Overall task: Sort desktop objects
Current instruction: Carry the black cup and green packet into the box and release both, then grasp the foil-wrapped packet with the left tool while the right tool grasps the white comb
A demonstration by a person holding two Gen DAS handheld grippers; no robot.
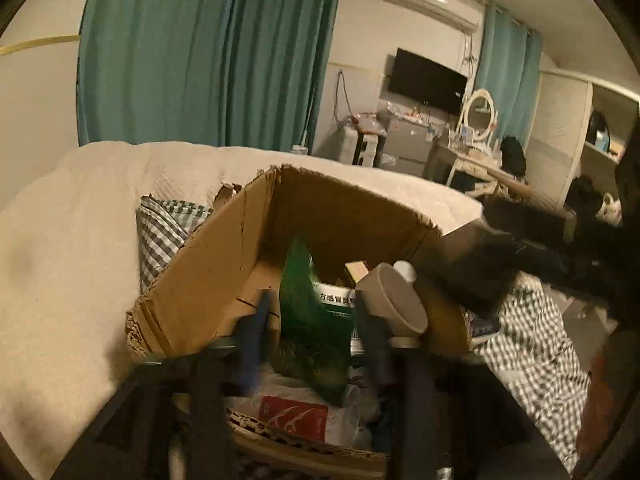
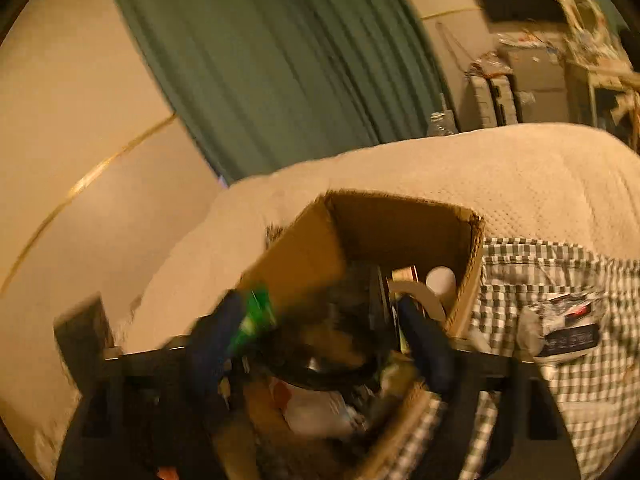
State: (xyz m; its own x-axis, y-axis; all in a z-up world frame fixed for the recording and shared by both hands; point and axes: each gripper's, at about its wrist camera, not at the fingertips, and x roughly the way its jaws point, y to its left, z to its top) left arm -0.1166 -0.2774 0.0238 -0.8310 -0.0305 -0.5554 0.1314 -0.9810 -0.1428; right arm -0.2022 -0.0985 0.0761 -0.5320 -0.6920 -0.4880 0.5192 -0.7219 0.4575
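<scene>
Left gripper spread wide around green packet standing in cardboard box, right gripper wide over blurred dark bundle there, grip unclear; risks: packet toppling onto beige cup, or grippers colliding.

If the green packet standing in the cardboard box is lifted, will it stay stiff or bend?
The green packet looks like thin printed film and leans, so it will probably flex. It appears flat, so it is likely light. Its glossy surface may slip between the left claw fingers.
</scene>
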